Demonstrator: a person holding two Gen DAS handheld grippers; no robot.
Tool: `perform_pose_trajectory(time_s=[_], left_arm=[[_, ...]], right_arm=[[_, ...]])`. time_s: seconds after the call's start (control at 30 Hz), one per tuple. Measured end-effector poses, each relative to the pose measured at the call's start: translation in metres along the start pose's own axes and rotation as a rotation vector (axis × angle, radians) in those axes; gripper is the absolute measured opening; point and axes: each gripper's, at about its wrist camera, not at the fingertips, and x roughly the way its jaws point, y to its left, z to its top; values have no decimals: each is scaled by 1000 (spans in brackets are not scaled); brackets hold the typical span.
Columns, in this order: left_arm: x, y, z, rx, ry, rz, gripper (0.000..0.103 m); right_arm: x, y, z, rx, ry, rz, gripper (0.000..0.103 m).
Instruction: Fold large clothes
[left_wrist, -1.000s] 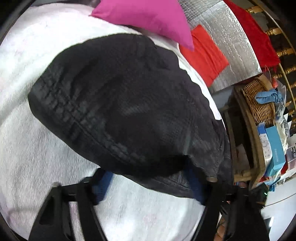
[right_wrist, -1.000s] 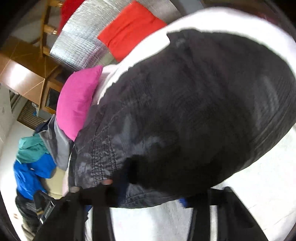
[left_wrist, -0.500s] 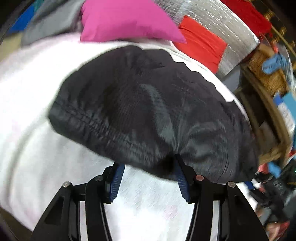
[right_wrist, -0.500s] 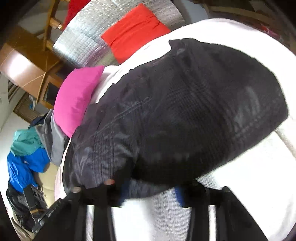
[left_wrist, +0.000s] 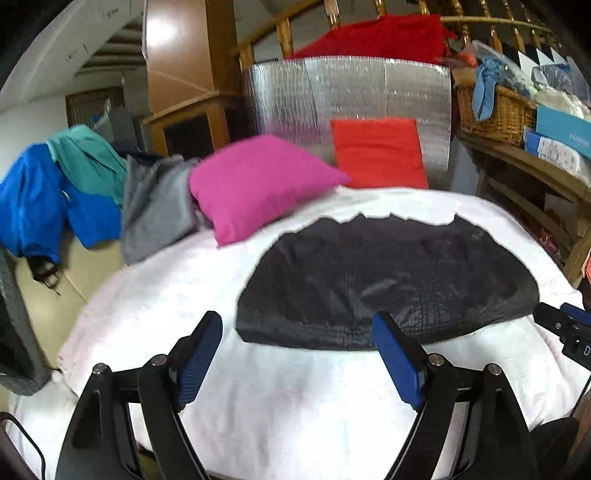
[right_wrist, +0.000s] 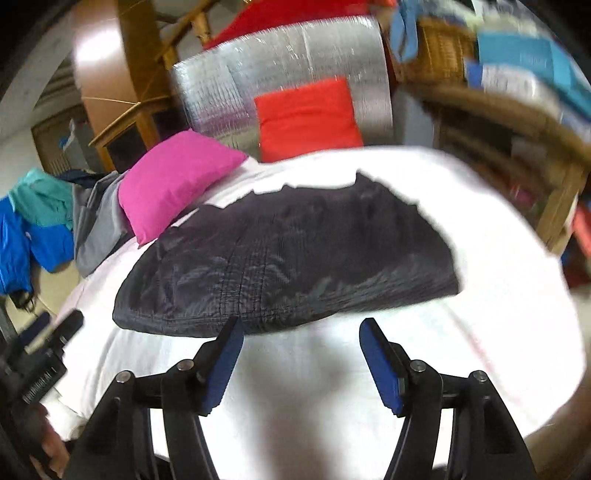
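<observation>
Garment (left_wrist: 388, 280), black and folded, lay flat on the white bed (left_wrist: 295, 398), long axis crosswise, just beyond both tongs. Left gripper (left_wrist: 299, 354) and right gripper (right_wrist: 301, 358) were opening, empty, about equally near.

Surface: a bed (left_wrist: 295, 406) with a white cover, wide and soft.
On it, middle: a black garment (left_wrist: 388, 280), folded into a flat block, lying on the white cover.
On it, far left corner: a pink pillow (left_wrist: 255, 184), tilted, near the garment but apart from it.
On it, far edge: a red pillow (left_wrist: 380, 151), standing upright.
</observation>
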Motion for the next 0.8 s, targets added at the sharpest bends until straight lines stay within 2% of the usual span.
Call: perform_pose_trajectory(time_s=[0.07, 0.27, 0.43, 0.6, 0.8], left_arm=[[-16, 1, 8, -3, -32, 18, 84], [-73, 13, 23, -13, -128, 63, 94], [-133, 26, 34, -8, -209, 95, 96], [-183, 34, 39, -6, -260, 100, 97], [-224, 37, 43, -5, -321, 118, 101]], right_arm=[[-26, 2, 3, -21, -35, -19, 70], [-101, 18, 9, -77, -141, -76, 71], [-161, 27, 9, -81, -194, -78, 74], [-203, 37, 4, -94, -220, -73, 75], [-236, 44, 0, -69, -247, -64, 75]])
